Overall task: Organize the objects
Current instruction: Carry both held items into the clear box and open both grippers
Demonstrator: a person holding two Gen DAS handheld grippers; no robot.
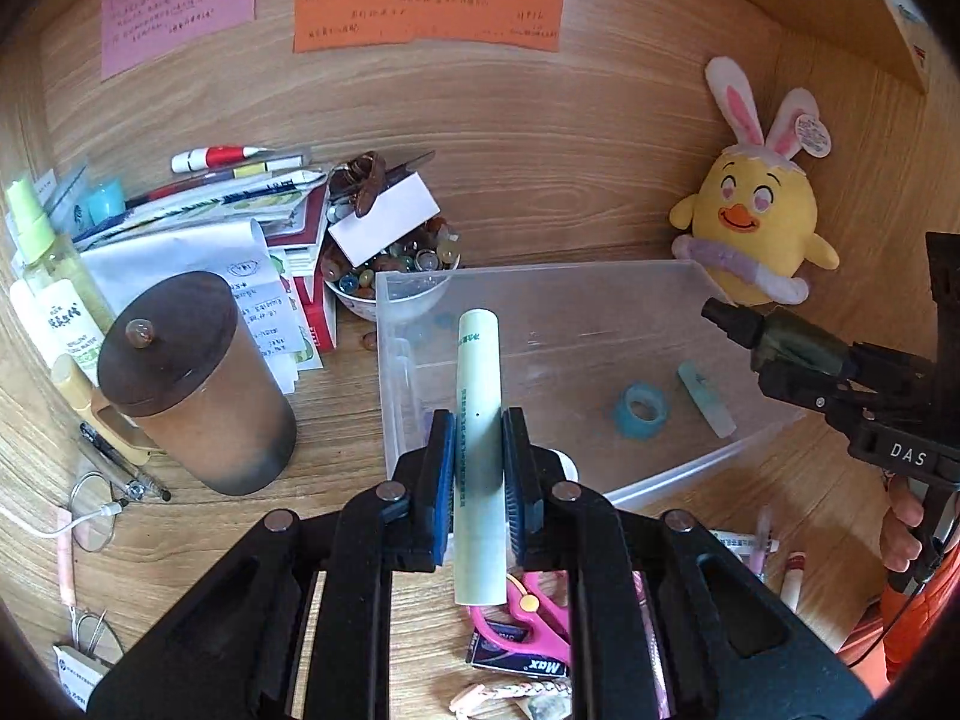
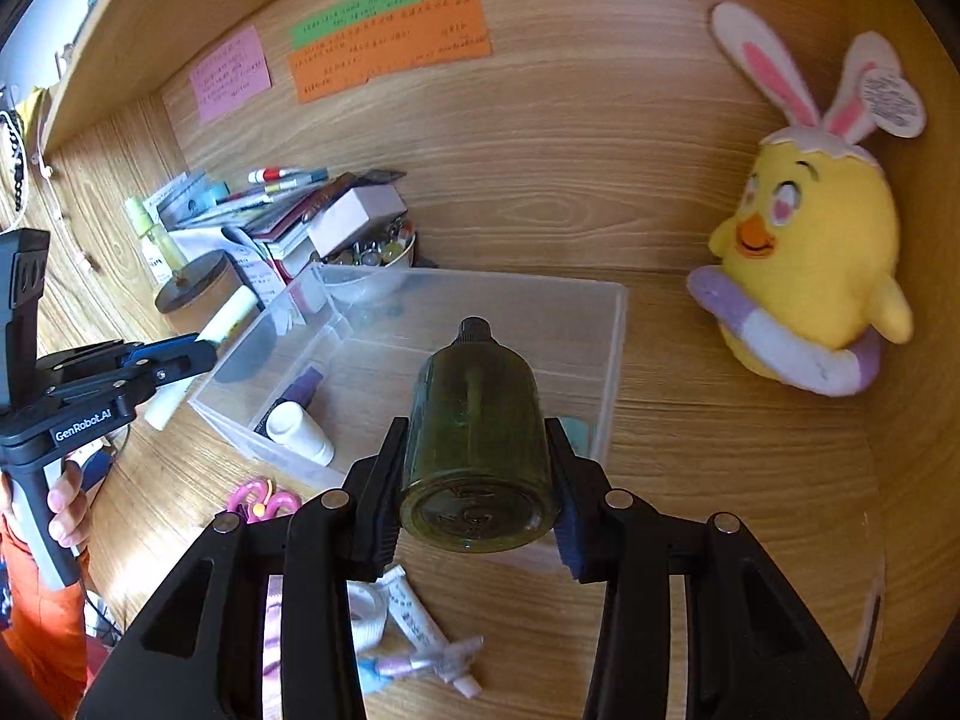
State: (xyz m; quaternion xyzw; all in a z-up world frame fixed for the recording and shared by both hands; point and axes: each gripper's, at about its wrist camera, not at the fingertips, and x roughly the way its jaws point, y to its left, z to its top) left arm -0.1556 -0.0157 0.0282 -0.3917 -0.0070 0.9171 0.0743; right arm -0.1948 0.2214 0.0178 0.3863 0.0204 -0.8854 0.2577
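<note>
My left gripper (image 1: 479, 423) is shut on a pale green tube (image 1: 478, 372), which stands upright between the blue pads at the near left side of a clear plastic bin (image 1: 540, 269). My right gripper (image 2: 477, 429) is shut on a dark green bottle (image 2: 477, 414) with its black cap pointing away, held over the bin's (image 2: 612, 354) near right part. The bin holds a blue tape roll (image 1: 641, 411), a pale green bar (image 1: 707, 399), a white stick (image 2: 300, 429) and a purple item (image 2: 305, 387). Each gripper also shows at the edge of the other's view.
A yellow plush chick (image 1: 756, 222) leans in the back right corner. A brown lidded canister (image 1: 192, 384), a bowl of marbles (image 1: 390, 276), stacked papers and a spray bottle (image 1: 42, 276) crowd the left. Pink scissors (image 1: 528, 612) and small tubes (image 2: 414, 618) lie near the front edge.
</note>
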